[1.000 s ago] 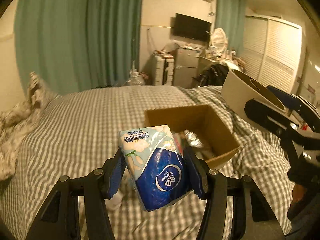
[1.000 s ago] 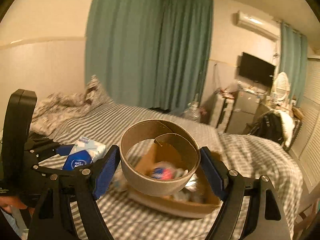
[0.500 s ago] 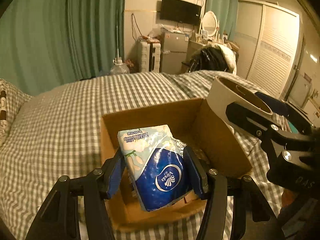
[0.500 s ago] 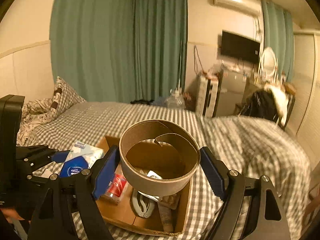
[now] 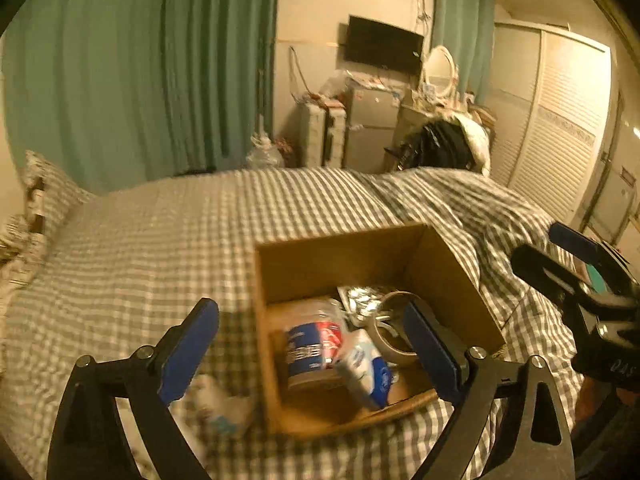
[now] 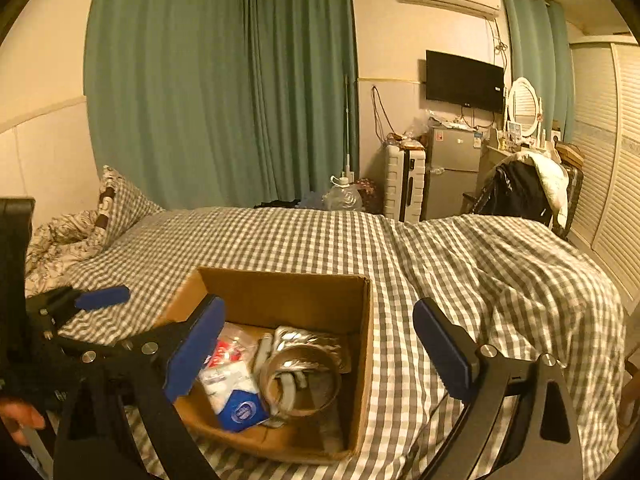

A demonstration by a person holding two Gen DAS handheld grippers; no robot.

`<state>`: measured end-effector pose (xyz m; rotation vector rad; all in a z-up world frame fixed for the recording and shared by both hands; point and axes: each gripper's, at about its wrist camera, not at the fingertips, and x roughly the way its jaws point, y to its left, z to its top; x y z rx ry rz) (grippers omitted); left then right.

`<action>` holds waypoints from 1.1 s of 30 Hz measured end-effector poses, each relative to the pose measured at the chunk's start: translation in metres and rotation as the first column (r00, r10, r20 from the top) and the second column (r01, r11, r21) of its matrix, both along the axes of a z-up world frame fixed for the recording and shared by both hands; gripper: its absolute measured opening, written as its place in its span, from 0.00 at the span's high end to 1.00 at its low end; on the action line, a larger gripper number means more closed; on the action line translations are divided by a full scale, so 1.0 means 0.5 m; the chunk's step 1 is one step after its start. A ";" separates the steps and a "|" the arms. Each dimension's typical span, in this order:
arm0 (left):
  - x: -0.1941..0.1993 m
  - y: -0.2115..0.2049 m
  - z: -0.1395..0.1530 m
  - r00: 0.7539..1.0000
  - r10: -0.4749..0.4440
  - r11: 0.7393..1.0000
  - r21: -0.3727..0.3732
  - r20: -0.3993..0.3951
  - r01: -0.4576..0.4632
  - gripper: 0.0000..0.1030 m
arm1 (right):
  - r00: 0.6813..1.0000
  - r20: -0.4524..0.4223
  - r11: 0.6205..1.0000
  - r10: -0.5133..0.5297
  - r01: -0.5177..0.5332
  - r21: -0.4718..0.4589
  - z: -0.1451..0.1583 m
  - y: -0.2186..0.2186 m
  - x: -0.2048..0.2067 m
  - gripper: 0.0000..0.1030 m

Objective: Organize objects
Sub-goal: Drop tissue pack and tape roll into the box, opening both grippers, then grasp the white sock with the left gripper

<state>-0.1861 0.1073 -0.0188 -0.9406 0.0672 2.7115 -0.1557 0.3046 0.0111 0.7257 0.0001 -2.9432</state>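
Both the left gripper (image 5: 310, 348) and right gripper (image 6: 320, 344) have just opened, empty. The soft blue-white tissue pack (image 6: 236, 396) and stiff brown cardboard ring (image 6: 300, 384), at its 3 o'clock, lie inside the brown cardboard box (image 6: 288, 300); grip the light pack's flat sides.

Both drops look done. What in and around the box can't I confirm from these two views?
- Box floor: near wall hides its front strip, right wrist view.
- Jar label: motion-blurred, left wrist view.
- White object on the bed beside the box: blurred, unidentifiable.
- Items under the cardboard ring and tissue pack: covered.
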 end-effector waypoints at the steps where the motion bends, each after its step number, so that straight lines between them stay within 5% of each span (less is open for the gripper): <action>1: 0.015 -0.012 0.016 1.000 0.013 1.000 -0.003 -0.016 -0.013 0.06 | 1.000 -0.008 1.000 0.002 -0.001 0.010 0.012 -0.007 0.015 0.07; 10: 0.174 -0.147 0.126 0.986 0.140 0.989 0.050 -0.091 -0.136 0.05 | 0.988 -0.139 0.997 0.071 -0.069 0.019 0.144 -0.112 0.185 0.07; 17: 0.241 -0.229 0.136 0.966 0.225 0.974 0.046 -0.131 -0.221 0.02 | 0.984 -0.140 0.994 0.109 -0.111 -0.009 0.139 -0.189 0.237 0.06; 25: 0.225 -0.290 0.027 0.949 0.311 0.951 0.022 -0.061 -0.310 0.02 | 0.995 -0.080 0.997 0.065 -0.068 -0.027 0.032 -0.223 0.220 0.06; 33: 0.169 -0.314 -0.159 0.916 0.398 0.915 -0.091 0.041 -0.393 0.02 | 0.996 0.074 0.999 0.053 -0.053 0.005 -0.129 -0.247 0.139 0.06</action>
